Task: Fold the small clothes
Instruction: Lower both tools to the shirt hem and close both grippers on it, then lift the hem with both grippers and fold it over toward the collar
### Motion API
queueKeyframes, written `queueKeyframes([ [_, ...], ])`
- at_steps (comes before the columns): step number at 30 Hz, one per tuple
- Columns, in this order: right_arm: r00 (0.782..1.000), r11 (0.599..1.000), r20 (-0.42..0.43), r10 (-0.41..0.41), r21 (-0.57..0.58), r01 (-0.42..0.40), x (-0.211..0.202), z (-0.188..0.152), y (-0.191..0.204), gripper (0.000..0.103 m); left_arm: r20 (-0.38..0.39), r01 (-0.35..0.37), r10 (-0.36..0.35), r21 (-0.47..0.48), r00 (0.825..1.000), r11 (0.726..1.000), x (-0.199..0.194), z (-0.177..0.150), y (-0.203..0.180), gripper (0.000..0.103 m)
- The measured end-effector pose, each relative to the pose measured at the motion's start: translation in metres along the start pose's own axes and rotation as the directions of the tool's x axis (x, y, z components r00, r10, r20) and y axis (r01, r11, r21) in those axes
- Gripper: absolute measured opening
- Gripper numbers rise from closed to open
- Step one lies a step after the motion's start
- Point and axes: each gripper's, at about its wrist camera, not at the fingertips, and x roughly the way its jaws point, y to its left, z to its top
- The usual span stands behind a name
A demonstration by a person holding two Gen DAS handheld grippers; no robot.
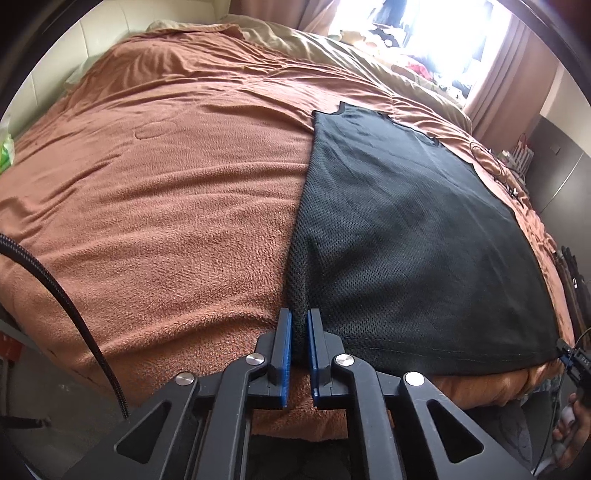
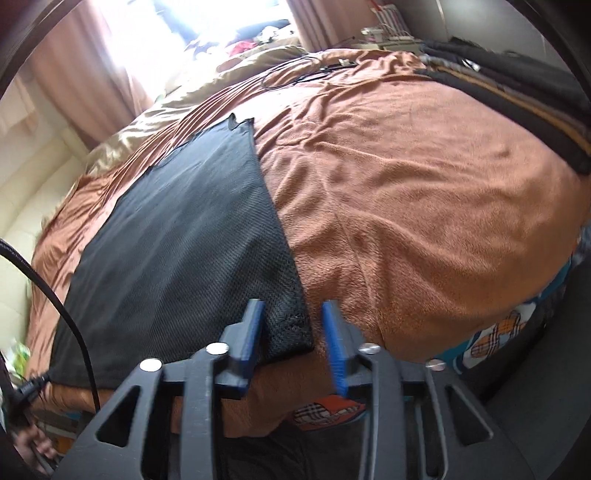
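The left gripper (image 1: 300, 325) pinches the near left corner of the black mesh garment (image 1: 406, 229), its blue pads pressed on a raised fold of fabric. The right gripper (image 2: 291, 325) has its fingers spread around the garment's near right corner. Beyond them, the garment lies flat on the brown fleece blanket (image 1: 166, 192) covering the bed, stretching toward the bright window (image 2: 221, 22).

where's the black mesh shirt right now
The black mesh shirt lies flat on the brown blanket at the bed's near edge. The left gripper pinches its near-left corner; the open right gripper straddles its near-right corner.
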Motion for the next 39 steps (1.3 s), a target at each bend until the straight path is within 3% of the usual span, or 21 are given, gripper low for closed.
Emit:
queueKeyframes([
  [4, 0.999, 0.999, 0.014, 0.044, 0.018, -0.044, -0.013, 0.001, -0.003, 0.002, 0.027, -0.003, 0.003, -0.011, 1.0, 1.0, -0.013, 0.0, 0.0, 0.004],
  [17, 0.989, 0.993, 0.103, 0.105, -0.068, -0.098, -0.082, -0.008, 0.003, 0.002, 0.136, 0.055, -0.05, -0.032, 0.989, 0.998, -0.088, -0.014, 0.0, 0.004],
  [27, 0.973, 0.984, 0.171, 0.152, -0.122, -0.133, -0.151, -0.04, -0.007, 0.002, 0.208, 0.079, -0.071, -0.031, 0.976, 0.996, -0.148, -0.052, 0.005, 0.004],
  [39, 0.958, 0.975, 0.213, 0.189, -0.157, -0.157, -0.206, -0.073, -0.023, 0.002, 0.293, 0.079, -0.068, -0.028, 0.954, 0.996, -0.211, -0.101, 0.01, 0.004],
])
